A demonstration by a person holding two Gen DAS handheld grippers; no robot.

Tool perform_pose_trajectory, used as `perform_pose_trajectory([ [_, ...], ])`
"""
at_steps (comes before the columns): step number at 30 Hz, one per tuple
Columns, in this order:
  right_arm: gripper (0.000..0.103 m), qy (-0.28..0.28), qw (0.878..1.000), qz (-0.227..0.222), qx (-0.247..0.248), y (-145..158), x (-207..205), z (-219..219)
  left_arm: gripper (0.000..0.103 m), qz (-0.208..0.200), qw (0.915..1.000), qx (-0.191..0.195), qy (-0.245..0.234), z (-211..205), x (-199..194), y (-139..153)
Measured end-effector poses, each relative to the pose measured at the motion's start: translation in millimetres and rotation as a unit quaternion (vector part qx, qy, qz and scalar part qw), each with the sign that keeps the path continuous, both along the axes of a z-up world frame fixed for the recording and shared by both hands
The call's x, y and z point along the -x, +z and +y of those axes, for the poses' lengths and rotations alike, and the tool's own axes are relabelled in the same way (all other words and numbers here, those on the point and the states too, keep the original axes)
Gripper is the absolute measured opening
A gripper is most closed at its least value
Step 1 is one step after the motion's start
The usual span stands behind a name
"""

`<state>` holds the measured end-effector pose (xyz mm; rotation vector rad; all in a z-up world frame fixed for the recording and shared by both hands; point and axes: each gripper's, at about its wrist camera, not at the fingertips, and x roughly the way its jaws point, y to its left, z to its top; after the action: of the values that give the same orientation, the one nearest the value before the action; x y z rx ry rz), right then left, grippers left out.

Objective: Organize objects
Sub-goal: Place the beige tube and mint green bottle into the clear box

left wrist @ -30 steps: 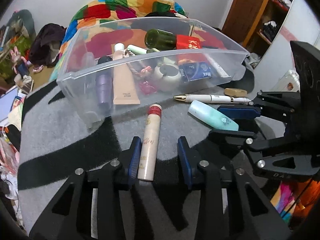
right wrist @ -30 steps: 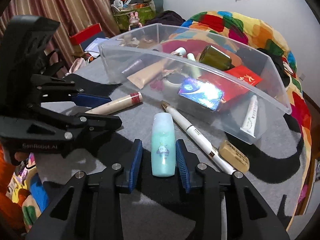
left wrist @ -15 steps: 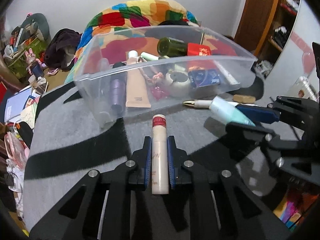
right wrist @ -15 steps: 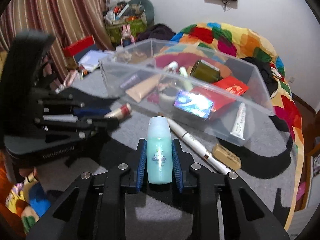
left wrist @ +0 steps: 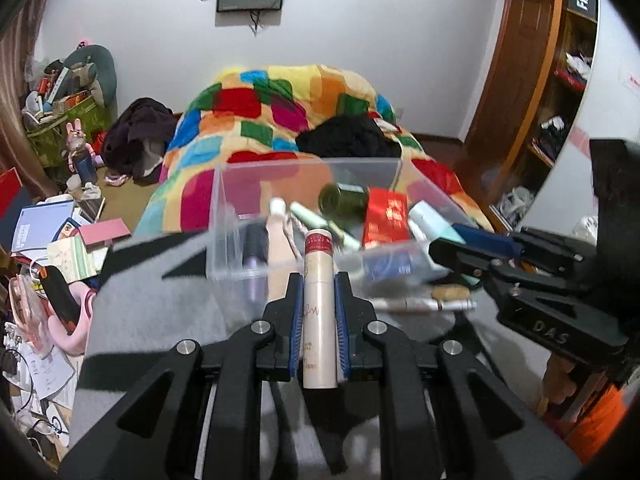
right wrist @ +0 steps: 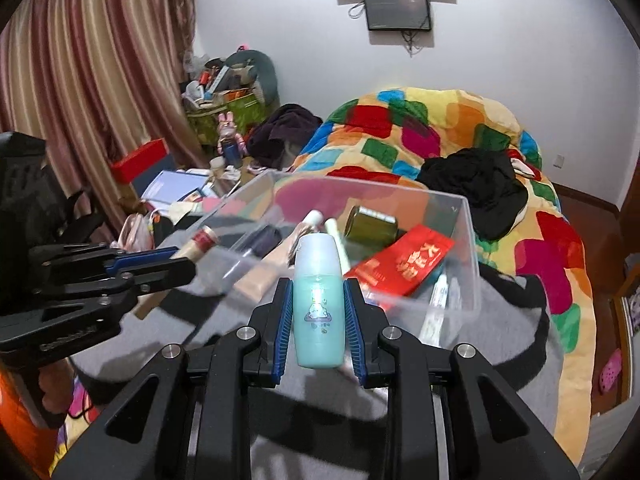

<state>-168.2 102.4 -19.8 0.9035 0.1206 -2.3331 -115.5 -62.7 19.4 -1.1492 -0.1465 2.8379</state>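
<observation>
The left tongs [left wrist: 319,330] are squeezing a long cream-coloured tube with a red band near its cap [left wrist: 317,300]. The tube is sitting in the lower middle of the left wrist view, with its cap pointing up toward the clear plastic storage box [left wrist: 228,216] in the centre of the frame.

The right tongs [right wrist: 319,320] are gripping a small pale teal plastic bottle with a little cartoon on it [right wrist: 318,300]. It is standing in the lower middle of the right wrist view — right in front of the same clear box [right wrist: 464,240].

Inside the box, a dark green glass bottle [right wrist: 370,226] is lying on its side toward the back, and a flat red packet with gold writing [right wrist: 404,264] is lying just below and to the right of it. A soft beige squeeze tube [left wrist: 278,240] is lying in the left part of the box.

A white pen with a gold end [left wrist: 424,304] is lying on the grey and black blanket [left wrist: 152,312], just outside the near wall of the box, at the right of the left wrist view. A bright patchwork quilt [right wrist: 440,128] is filling the space behind the box.
</observation>
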Motion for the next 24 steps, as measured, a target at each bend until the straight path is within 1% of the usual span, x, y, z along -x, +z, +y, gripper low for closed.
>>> perform_pose_trajectory([
  [2, 0.023, -0.005, 1.000, -0.002, -0.002, -1, 7, -2, 0.014, 0.002, 1.0000, 0.001, 0.006, -3, 8, 2],
  [6, 0.023, -0.014, 1.000, -0.014, -0.006, -7, 20, -7, 0.014, -0.010, 0.9998, 0.001, 0.019, -9, 24, -3],
  [10, 0.023, -0.019, 0.999, -0.028, -0.009, -13, 30, -12, 0.015, -0.025, 0.9993, -0.010, 0.027, -16, 39, -11],
  [13, 0.023, -0.029, 0.998, -0.044, -0.015, -20, 40, -16, 0.014, -0.036, 0.9985, -0.027, 0.032, -20, 47, -17],
  [16, 0.023, -0.031, 0.998, -0.058, -0.014, -20, 46, -16, 0.015, -0.042, 0.9981, -0.032, 0.032, -20, 50, -20],
  [19, 0.024, -0.027, 0.998, -0.060, -0.012, -20, 44, -15, 0.016, -0.038, 0.9986, -0.027, 0.026, -16, 46, -19],
  [21, 0.031, -0.025, 0.998, -0.056, -0.012, -19, 41, -14, 0.017, -0.034, 0.9989, -0.020, 0.024, -13, 43, -17],
  [24, 0.037, -0.018, 0.998, -0.055, -0.003, -15, 34, -8, 0.023, -0.027, 0.9993, -0.016, 0.020, -9, 38, -13],
])
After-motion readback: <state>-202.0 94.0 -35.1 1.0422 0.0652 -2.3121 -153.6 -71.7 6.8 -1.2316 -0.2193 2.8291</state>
